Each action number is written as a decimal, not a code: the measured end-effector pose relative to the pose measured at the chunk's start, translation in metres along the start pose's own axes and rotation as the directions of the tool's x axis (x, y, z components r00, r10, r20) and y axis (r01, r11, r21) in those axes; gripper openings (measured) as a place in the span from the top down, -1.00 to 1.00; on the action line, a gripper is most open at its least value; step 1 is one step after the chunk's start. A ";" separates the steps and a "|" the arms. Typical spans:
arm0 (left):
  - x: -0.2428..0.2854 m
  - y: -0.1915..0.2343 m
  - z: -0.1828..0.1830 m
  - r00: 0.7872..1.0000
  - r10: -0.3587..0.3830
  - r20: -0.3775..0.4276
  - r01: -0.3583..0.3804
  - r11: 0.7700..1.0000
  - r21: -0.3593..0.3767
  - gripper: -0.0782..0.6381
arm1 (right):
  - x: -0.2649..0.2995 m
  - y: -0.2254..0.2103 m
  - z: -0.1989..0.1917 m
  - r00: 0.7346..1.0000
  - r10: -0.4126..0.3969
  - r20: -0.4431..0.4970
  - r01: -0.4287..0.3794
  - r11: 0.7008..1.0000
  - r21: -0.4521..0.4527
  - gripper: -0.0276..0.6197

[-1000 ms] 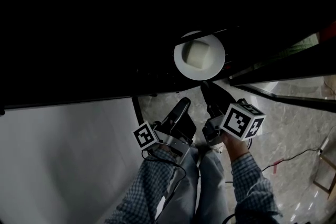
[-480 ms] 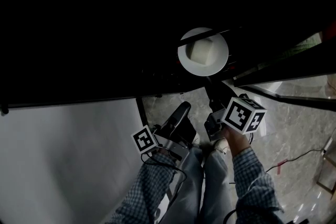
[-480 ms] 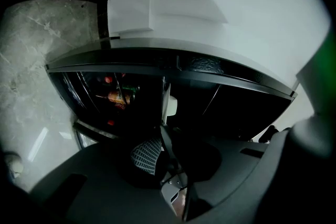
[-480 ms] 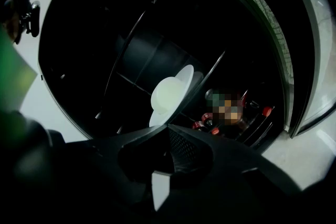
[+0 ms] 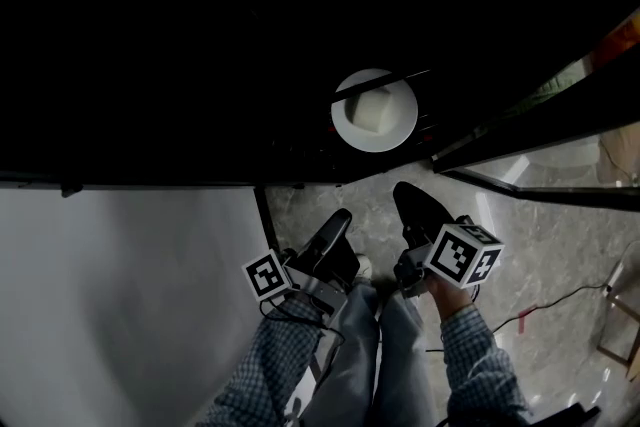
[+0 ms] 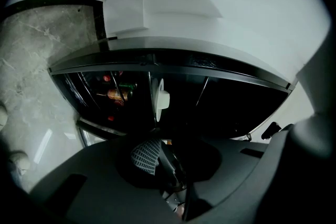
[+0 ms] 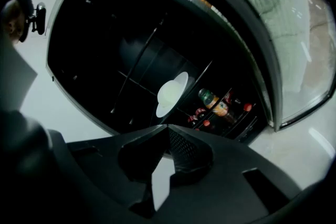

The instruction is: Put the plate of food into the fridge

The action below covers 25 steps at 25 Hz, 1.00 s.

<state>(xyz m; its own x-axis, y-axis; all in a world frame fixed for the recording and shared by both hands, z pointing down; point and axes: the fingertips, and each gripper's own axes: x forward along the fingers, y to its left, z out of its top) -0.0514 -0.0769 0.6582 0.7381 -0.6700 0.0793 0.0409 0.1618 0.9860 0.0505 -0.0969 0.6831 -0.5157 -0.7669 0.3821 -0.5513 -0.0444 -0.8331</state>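
Observation:
A white plate (image 5: 346,123) carrying a pale block of food (image 5: 374,109) rests on a wire shelf inside the dark fridge. The plate also shows edge-on in the left gripper view (image 6: 159,100) and in the right gripper view (image 7: 169,96). My right gripper (image 5: 408,199) is shut and empty, just outside the fridge and below the plate, apart from it. Its jaws (image 7: 168,127) meet with nothing between them. My left gripper (image 5: 339,219) hangs beside it, lower left of the plate, also shut and empty (image 6: 157,140).
The fridge door (image 5: 520,130) stands open at the right. Bottles (image 7: 218,102) sit low in the fridge beside the plate. A white panel (image 5: 130,295) fills the lower left. A cable (image 5: 560,300) lies on the marble floor by the person's legs.
The right gripper, whose tip was at the plate's near edge, has drawn back out of the fridge, leaving a gap. The plate stays on the shelf.

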 end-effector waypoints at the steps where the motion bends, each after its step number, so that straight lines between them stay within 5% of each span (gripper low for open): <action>1: -0.001 -0.005 -0.003 1.000 0.000 -0.004 0.000 1.000 0.001 0.58 | -0.010 0.001 -0.001 1.000 -0.010 -0.003 0.010 1.000 -0.008 0.90; 9: -0.024 -0.047 -0.014 0.999 0.029 0.024 -0.029 0.999 0.014 0.63 | -0.079 0.031 0.005 0.998 -0.068 -0.017 0.067 0.995 -0.067 0.90; 13: -0.040 -0.056 -0.020 0.994 0.108 0.022 -0.109 0.993 0.046 0.65 | -0.106 0.035 0.018 0.993 -0.120 -0.010 0.118 0.989 -0.085 0.90; 16: -0.063 -0.048 -0.018 0.977 0.213 0.024 -0.215 0.973 0.084 0.65 | -0.132 0.030 0.020 0.984 -0.179 -0.012 0.178 0.981 -0.072 0.90; 25: -0.131 -0.077 -0.004 0.922 0.375 0.098 -0.386 0.913 0.132 0.65 | -0.223 0.012 0.024 0.934 -0.356 0.019 0.357 0.934 -0.024 0.90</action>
<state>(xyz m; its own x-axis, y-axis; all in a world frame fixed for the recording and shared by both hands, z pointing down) -0.1491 0.0015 0.5716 0.6296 -0.6278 0.4576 -0.3363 0.3107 0.8890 0.1746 0.0577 0.5781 -0.2726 -0.7129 0.6461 -0.7144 -0.2999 -0.6323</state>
